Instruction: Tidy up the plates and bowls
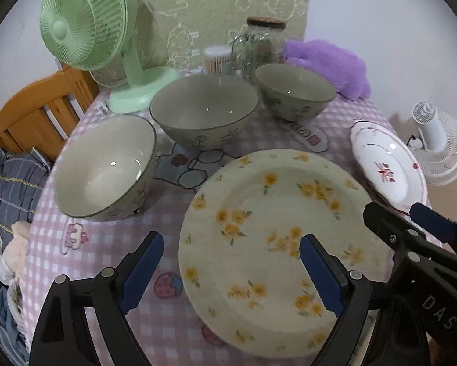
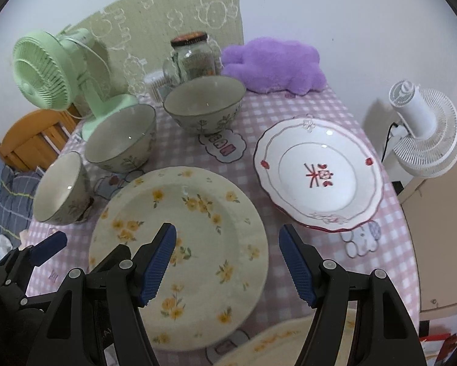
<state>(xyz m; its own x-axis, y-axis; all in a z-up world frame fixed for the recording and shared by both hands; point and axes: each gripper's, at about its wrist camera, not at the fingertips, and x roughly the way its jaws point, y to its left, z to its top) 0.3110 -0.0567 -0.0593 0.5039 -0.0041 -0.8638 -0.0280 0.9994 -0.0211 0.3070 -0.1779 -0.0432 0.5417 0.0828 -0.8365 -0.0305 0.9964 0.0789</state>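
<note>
A cream plate with yellow flowers (image 1: 274, 213) (image 2: 198, 213) lies at the near middle of the pink checked table (image 1: 112, 244). My left gripper (image 1: 233, 274) hangs open over the plate's left rim, holding nothing. My right gripper (image 2: 228, 262) hangs open over its right rim, also holding nothing. Each shows in the other's view: the right gripper (image 1: 393, 213) and the left gripper (image 2: 36, 250). A white plate with red marks (image 2: 317, 177) (image 1: 387, 167) sits to the right. Three grey-green bowls (image 1: 106, 167) (image 1: 204, 113) (image 1: 294, 91) stand behind.
A green fan (image 1: 85, 27), a glass jar (image 1: 262, 45), a small white tub (image 1: 217, 58) and a purple plush (image 1: 329, 64) line the back. Beyond the right table edge stands a white fan (image 2: 423, 134). A wooden chair (image 1: 36, 113) is at left. Another flowered plate (image 2: 289, 341) peeks at the near edge.
</note>
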